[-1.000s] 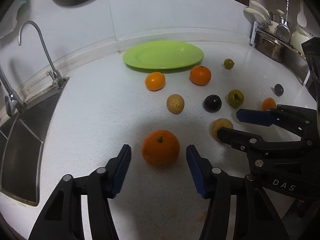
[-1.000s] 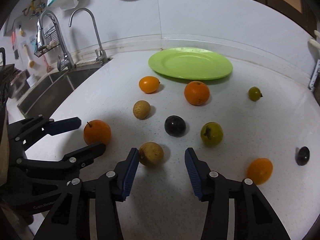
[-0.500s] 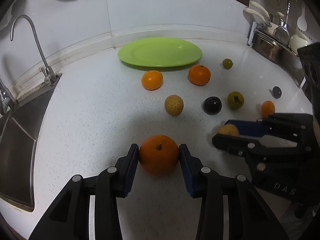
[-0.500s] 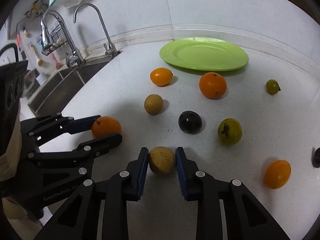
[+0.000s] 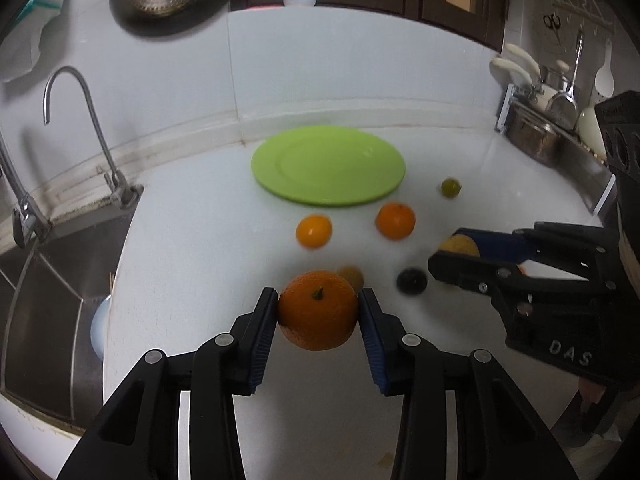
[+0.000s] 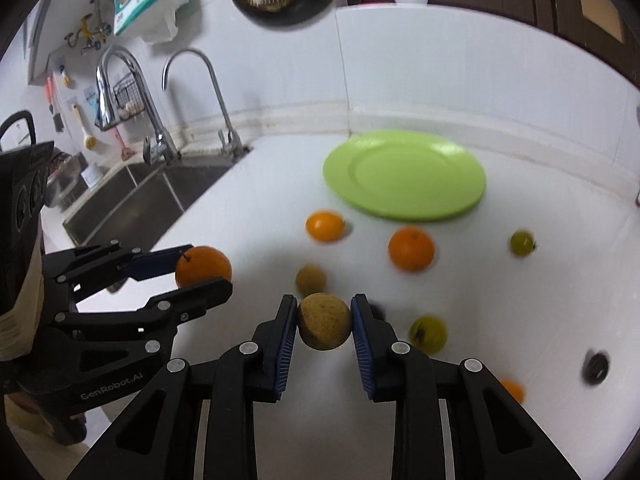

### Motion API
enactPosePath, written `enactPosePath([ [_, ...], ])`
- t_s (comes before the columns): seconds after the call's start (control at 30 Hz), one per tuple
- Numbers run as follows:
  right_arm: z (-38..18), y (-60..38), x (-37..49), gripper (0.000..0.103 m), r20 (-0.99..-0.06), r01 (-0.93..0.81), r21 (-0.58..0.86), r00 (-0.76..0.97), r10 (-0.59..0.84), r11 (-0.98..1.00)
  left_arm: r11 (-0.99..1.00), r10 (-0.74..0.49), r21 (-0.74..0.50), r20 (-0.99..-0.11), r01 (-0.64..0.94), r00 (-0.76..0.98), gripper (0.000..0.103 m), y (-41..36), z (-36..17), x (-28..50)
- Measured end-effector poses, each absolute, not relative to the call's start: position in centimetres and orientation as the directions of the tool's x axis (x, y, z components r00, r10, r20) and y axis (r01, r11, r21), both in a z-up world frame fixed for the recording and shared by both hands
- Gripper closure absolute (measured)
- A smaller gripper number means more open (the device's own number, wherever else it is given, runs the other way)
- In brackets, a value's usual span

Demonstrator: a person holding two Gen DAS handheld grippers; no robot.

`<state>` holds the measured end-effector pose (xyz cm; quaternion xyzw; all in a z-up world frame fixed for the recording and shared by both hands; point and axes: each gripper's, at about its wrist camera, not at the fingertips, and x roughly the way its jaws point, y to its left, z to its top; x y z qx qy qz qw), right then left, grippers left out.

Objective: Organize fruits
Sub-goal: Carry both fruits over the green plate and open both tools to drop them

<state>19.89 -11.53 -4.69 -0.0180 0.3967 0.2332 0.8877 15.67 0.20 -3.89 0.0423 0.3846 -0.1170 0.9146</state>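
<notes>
Since half a second earlier, both claws had lifted off the counter [image 5: 192, 240]: left claw [image 5: 318, 312] clamped on the orange [image 5: 318, 310], right claw [image 6: 324, 322] on the tan fruit [image 6: 324, 321]. Round skins might slip before reaching the green plate [image 6: 404, 174].

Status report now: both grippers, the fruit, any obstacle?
Left gripper shut on big orange. Right gripper shut on tan fruit. Green plate ahead, nothing on it. Loose fruit lies between.
</notes>
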Motion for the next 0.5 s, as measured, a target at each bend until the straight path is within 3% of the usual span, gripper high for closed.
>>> enactPosePath([
  [0.5, -1.1, -14.2, 27.5, 0.074, -0.658, -0.428, 0.085, 0.654, 0.373, 0.900, 0.958, -0.208, 0.007, -0.671, 0.287, 0.711, 0.063, -2.3, -1.7, 23.9],
])
